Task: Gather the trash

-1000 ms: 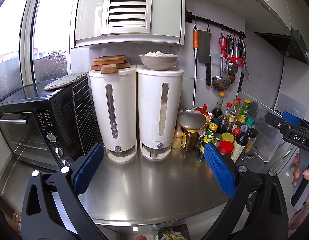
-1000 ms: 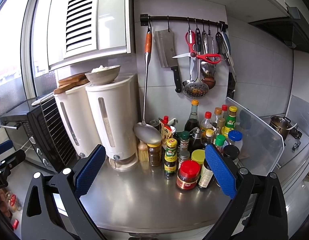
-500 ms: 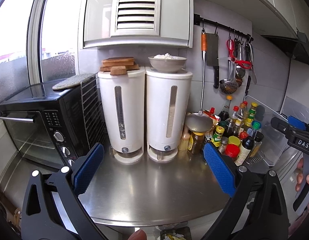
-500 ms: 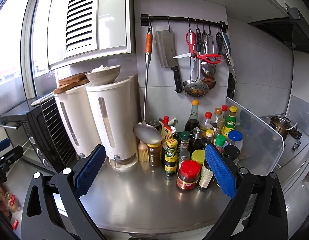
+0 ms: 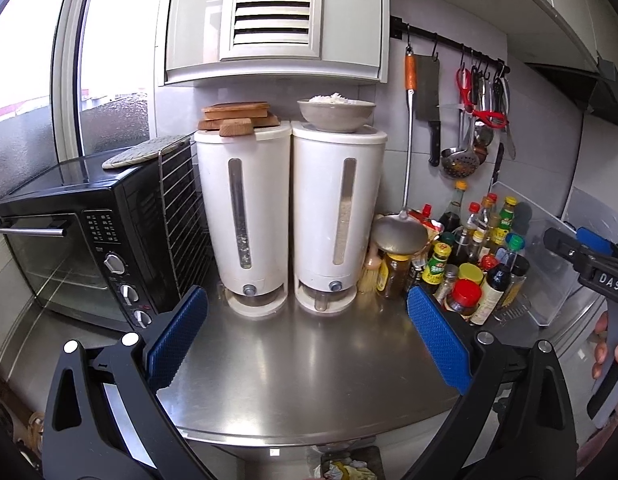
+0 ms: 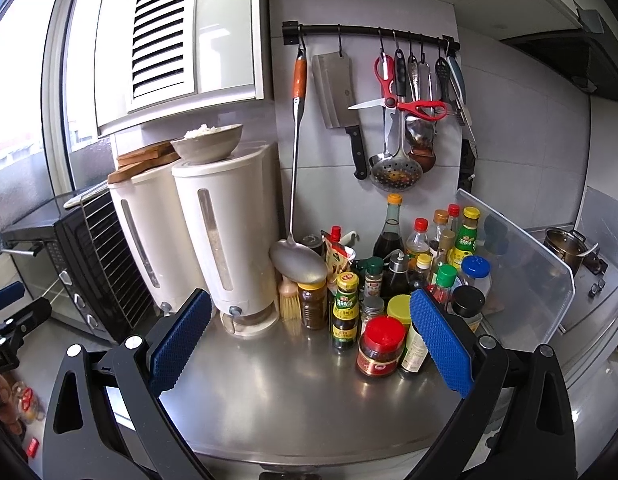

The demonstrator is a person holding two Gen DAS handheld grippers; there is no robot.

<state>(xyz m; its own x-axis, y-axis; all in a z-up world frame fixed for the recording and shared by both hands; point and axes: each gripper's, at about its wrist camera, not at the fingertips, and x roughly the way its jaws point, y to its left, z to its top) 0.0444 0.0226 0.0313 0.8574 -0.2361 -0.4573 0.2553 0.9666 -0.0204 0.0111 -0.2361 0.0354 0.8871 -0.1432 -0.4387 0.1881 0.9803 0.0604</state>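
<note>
My left gripper (image 5: pixel 307 328) is open and empty, held above the steel counter (image 5: pixel 301 376) in front of two white dispensers (image 5: pixel 289 216). My right gripper (image 6: pixel 309 328) is open and empty above the same counter, facing the condiment bottles (image 6: pixel 405 280). Crumpled trash in a dark bin (image 5: pixel 347 468) shows below the counter's front edge in the left wrist view. The right gripper also appears at the right edge of the left wrist view (image 5: pixel 589 264), and the left gripper at the left edge of the right wrist view (image 6: pixel 9 312).
A black toaster oven (image 5: pixel 89 240) stands at the left. A bowl of rice (image 5: pixel 336 112) sits on a dispenser. A ladle, cleaver (image 6: pixel 337 92), scissors and skimmer hang from a rail. A clear plastic guard (image 6: pixel 517 264) and a pot (image 6: pixel 565 244) are at the right.
The left gripper's view has shifted left and a little upward, so the dispensers and oven sit further right in frame. The right gripper has barely moved. Both stay open.
</note>
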